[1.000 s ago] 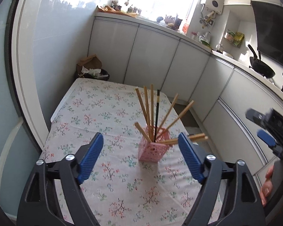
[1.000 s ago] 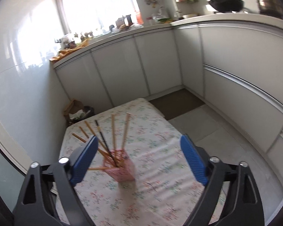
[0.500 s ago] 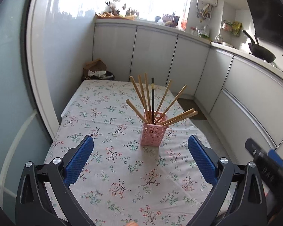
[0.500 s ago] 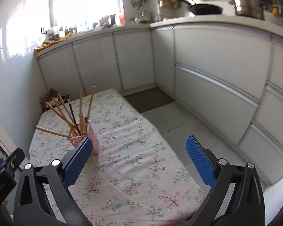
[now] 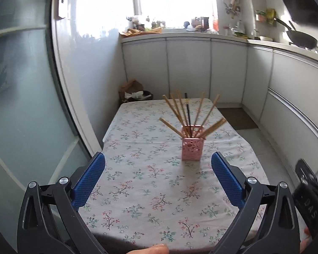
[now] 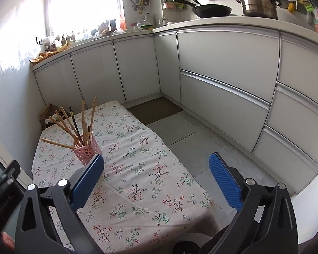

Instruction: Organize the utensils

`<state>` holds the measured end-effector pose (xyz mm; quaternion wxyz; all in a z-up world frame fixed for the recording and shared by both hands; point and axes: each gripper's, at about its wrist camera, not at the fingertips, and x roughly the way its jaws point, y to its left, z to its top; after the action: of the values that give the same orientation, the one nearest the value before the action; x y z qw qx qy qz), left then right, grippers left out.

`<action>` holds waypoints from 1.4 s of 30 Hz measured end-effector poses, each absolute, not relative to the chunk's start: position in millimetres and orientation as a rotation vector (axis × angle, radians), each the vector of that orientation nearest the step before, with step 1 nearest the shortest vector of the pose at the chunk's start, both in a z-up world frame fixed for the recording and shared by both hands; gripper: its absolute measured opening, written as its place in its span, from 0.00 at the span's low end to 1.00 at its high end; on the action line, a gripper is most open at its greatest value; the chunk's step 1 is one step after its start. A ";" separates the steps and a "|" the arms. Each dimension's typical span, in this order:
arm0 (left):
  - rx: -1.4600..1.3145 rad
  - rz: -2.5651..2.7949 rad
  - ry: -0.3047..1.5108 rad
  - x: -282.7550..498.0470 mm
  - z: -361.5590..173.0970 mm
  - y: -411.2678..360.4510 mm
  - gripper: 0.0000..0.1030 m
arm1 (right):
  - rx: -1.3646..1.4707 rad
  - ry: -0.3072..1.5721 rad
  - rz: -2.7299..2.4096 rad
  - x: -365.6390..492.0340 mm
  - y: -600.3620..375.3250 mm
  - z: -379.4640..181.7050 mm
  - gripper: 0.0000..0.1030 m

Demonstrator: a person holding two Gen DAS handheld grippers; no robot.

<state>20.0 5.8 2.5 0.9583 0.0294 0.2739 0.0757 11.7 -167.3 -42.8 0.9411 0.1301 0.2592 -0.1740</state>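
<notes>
Noted pink perforated holder (image 5: pixel 191 149) upright on floral tablecloth (image 5: pixel 137 182), toward table's far half, at about 12 o'clock from left gripper (image 5: pixel 158 177). Counted several wooden chopsticks (image 5: pixel 209 112) and one black chopstick (image 5: pixel 187 111) fanned out of holder's top, tips leaning from roughly 10 o'clock through 2 o'clock; lowest sticks near horizontal on either side.

Left gripper jaws spread wide, nothing between blue pads (image 5: pixel 89 178); holder well apart, ahead of them. A fingertip (image 5: pixel 150 249) visible at 6 o'clock edge of left wrist view.

From right wrist view, same holder (image 6: pixel 87 151) seen at about 10 o'clock, partly hidden behind left blue pad (image 6: pixel 88 177); chopsticks (image 6: pixel 62 123) splayed above it. Right gripper (image 6: pixel 156 181) likewise released, wide, empty, over tablecloth (image 6: pixel 150 188) near table's front edge.

Recorded black wok (image 6: pixel 211 10) and steel pot (image 6: pixel 257 5) on counter at 1 o'clock; white cabinets (image 6: pixel 222 67) below. Brown bag (image 5: pixel 130 86) on floor beyond table's far left corner.
</notes>
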 end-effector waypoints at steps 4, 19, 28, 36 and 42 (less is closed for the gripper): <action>0.056 0.140 0.552 14.5 6.2 2.8 0.93 | 0.274 0.522 -0.363 6.9 -171.0 -37.3 0.94; 0.004 0.124 0.543 10.6 12.5 5.4 0.93 | 0.274 0.584 -0.355 9.6 -165.5 -35.1 0.94; -0.009 0.120 0.559 13.3 10.9 8.7 0.93 | 0.271 0.592 -0.346 8.0 -164.3 -33.0 0.94; -0.016 0.118 0.557 12.2 11.4 10.5 0.93 | 0.270 0.590 -0.340 6.6 -163.4 -30.1 0.94; -0.017 0.125 0.556 10.9 12.7 11.7 0.93 | 0.268 0.590 -0.338 5.7 -162.8 -29.1 0.94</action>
<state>10.9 11.7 12.7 0.9597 -0.0083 0.2742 0.0615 5.7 -162.8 -29.1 0.9341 0.1309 0.2883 -0.1651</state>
